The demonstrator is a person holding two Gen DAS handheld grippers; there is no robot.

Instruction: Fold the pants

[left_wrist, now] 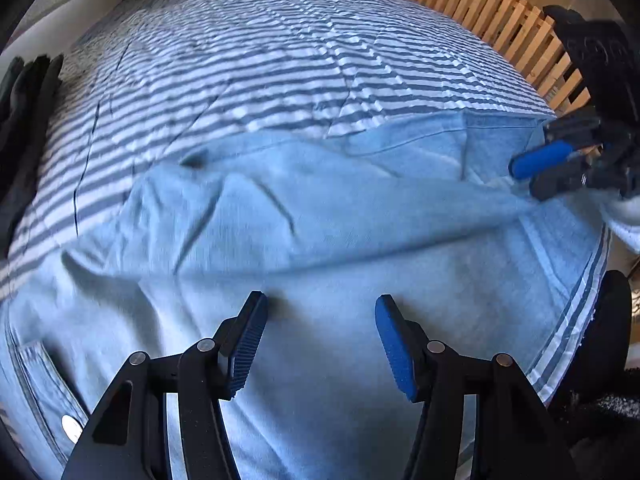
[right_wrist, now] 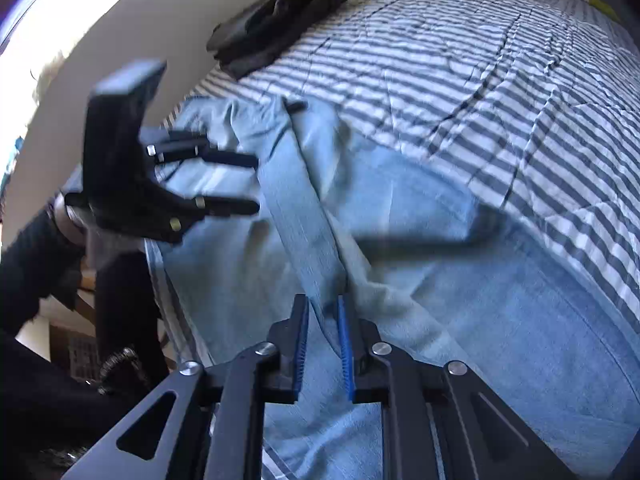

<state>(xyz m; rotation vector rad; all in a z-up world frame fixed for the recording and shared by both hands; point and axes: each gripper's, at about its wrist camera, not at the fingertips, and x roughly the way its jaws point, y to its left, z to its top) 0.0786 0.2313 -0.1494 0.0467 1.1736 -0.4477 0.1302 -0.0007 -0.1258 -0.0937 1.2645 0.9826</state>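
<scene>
On the striped bed [left_wrist: 304, 52], your left gripper [left_wrist: 320, 344] hovered open over the jeans [left_wrist: 320, 232] while your right gripper [right_wrist: 323, 344] straddled a fold near the bed's edge, not visibly pinching, probably needing a firm grip before folding.

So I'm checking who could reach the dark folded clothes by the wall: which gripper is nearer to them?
Left. The left gripper hovers over the jeans on the side where the dark clothes lie; the right gripper is at the jeans' opposite end.

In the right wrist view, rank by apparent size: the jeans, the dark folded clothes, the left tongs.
1. Jeans, by far the largest.
2 and 3. Left tongs and dark folded clothes look alike; the tongs are nearer, so unranked.
</scene>
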